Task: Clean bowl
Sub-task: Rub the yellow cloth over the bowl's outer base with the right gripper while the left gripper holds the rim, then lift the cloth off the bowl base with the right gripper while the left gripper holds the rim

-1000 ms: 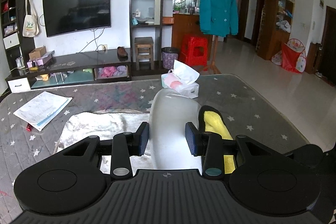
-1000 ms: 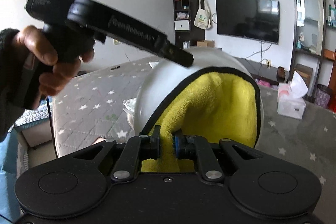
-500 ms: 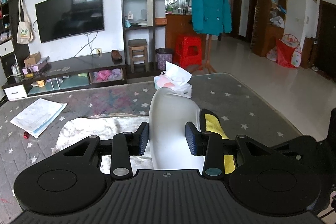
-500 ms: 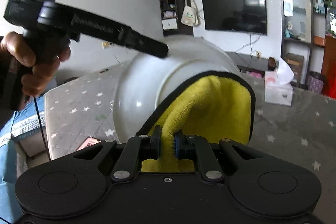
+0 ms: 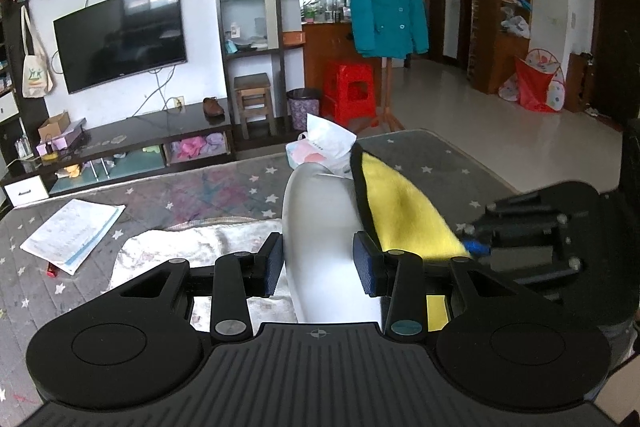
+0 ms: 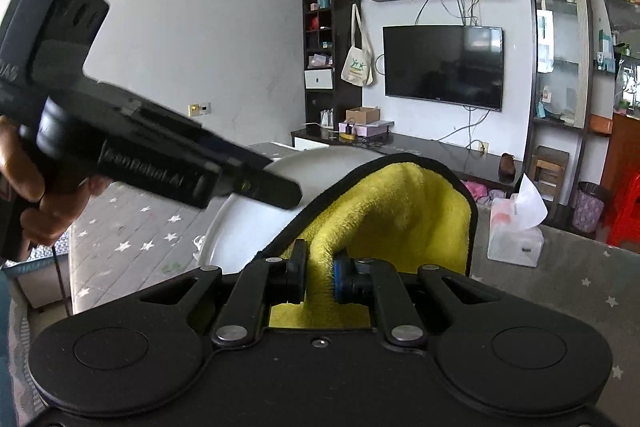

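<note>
Wiping: yellow cloth [image 6: 384,203] against bowl [image 5: 320,227], frame centre.
Left gripper [image 5: 319,269]: clamps the bowl, edge-up.
Right gripper [image 6: 319,277]: pinches the cloth tight.

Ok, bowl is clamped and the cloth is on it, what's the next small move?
Probably drag the yellow cloth across the white bowl. The left tool holds the bowl on edge by its rim, and the right tool is shut on the cloth, which lies against the bowl's side, so a wiping stroke looks due.

Each camera sits close behind its own fingers, angled slightly downward. The left view faces the coat rack [image 5: 387,39]; the right faces the television [image 6: 442,66]. Both share the bowl [image 5: 320,239], cloth [image 5: 400,211] and tissue box [image 6: 516,239].
</note>
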